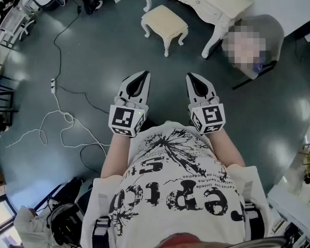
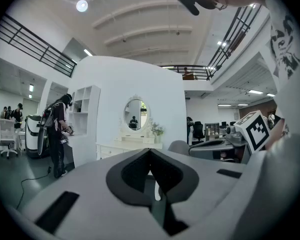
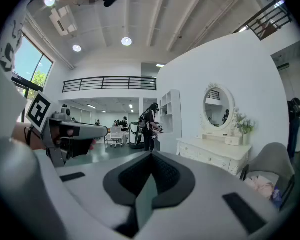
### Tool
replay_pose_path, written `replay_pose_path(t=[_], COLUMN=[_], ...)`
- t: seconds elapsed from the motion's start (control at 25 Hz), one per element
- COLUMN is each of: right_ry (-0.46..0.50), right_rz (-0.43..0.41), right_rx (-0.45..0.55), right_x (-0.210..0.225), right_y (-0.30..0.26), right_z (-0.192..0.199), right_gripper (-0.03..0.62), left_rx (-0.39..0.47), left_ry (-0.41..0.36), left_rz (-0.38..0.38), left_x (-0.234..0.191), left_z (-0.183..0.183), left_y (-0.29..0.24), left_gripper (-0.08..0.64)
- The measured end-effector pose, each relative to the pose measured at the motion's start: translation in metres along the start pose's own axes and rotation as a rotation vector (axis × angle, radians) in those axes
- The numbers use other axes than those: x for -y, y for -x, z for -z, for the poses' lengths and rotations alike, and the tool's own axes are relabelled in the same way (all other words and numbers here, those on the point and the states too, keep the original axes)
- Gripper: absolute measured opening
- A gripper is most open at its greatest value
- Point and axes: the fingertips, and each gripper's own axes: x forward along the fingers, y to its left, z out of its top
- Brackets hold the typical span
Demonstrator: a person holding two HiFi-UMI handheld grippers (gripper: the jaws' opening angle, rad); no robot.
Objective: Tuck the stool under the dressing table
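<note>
Stool (image 1: 164,20) stood out on the grey floor (image 1: 93,61), just beside the white dressing table (image 1: 209,0) and not under it, well ahead of me. I held both tools in front of my chest, apart from each other and pointing toward the furniture. My left tool (image 1: 143,75) had its jaws pressed together with nothing between them. My right tool (image 1: 190,77) was the same, closed and empty. A grey chair (image 1: 266,30) sat just to the right of the table. White cable (image 1: 57,115) trailed in loops across the floor on my left side.
</note>
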Motion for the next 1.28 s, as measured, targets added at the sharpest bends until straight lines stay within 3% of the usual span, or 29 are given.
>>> replay_pose_path(t=[0.4, 0.64, 1.28], right_ry=[-0.017, -0.071, -0.140], right_rz=[0.016, 0.082, 0.275], right_rx=[-0.026, -0.046, -0.100], right_x=[0.002, 0.008, -0.025], right_y=[-0.017, -0.050, -0.241], right_z=[0.013, 0.017, -0.006], right_gripper=[0.015, 0.015, 0.015], left_rx=[-0.007, -0.022, -0.081], left_ry=[0.024, 0.042, 0.046], left_rz=[-0.002, 0.013, 0.123], left_x=[-0.020, -0.054, -0.276], left_z=[0.013, 0.018, 0.015], left_y=[-0.012, -0.024, -0.075], left_gripper=[0.017, 0.017, 0.017])
